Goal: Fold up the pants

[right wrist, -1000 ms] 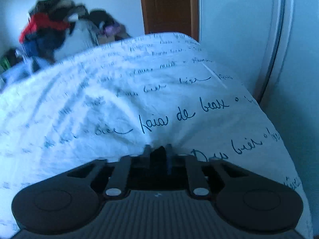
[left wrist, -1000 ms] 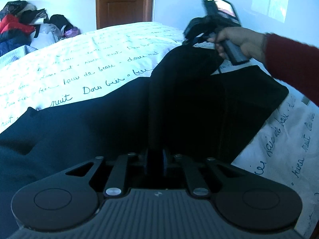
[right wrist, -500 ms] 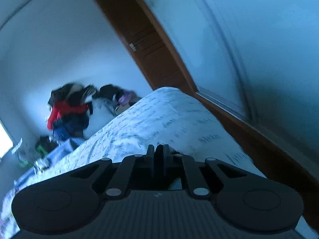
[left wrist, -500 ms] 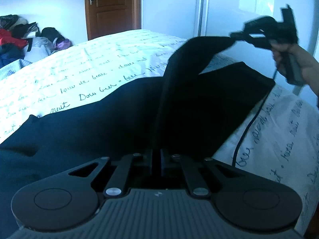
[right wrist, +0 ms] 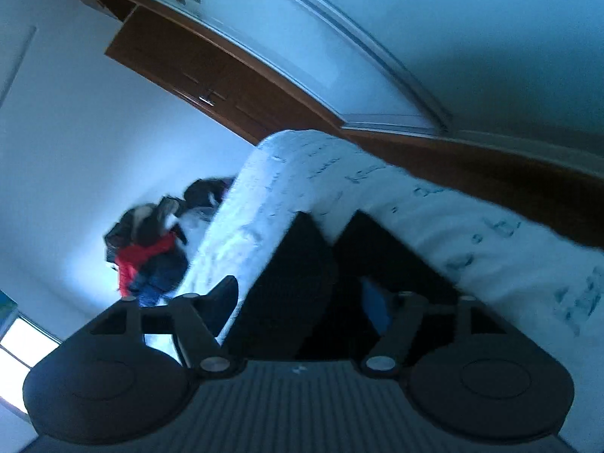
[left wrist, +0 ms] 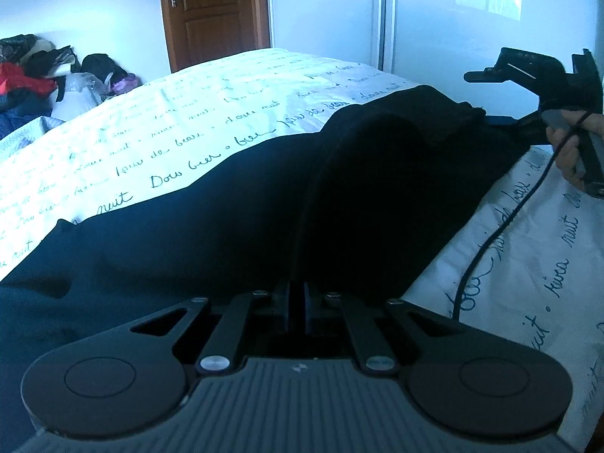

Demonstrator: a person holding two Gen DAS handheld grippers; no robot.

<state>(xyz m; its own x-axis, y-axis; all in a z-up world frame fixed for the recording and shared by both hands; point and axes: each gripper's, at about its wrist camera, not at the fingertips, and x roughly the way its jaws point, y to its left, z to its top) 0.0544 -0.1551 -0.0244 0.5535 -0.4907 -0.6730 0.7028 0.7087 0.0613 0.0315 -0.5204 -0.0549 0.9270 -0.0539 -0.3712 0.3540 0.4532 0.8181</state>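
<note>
Midway through folding: dark cotton pants [left wrist: 264,204] spread across script-printed white bed [left wrist: 151,120], frame centre. Left claw [left wrist: 297,311] clenched on lifted fold; right claw [right wrist: 302,290] released, upper right. Next: lay fold down, release, smooth.

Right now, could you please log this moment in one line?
left tongs: shut on pants; right tongs: open; pants: spread on bed

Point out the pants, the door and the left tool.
pants [left wrist: 234,234], left wrist view, on the flat dark cloth spread on the bed.
door [left wrist: 213,11], left wrist view, on its wooden panel.
left tool [left wrist: 297,304], left wrist view, between its closed fingertips.
</note>
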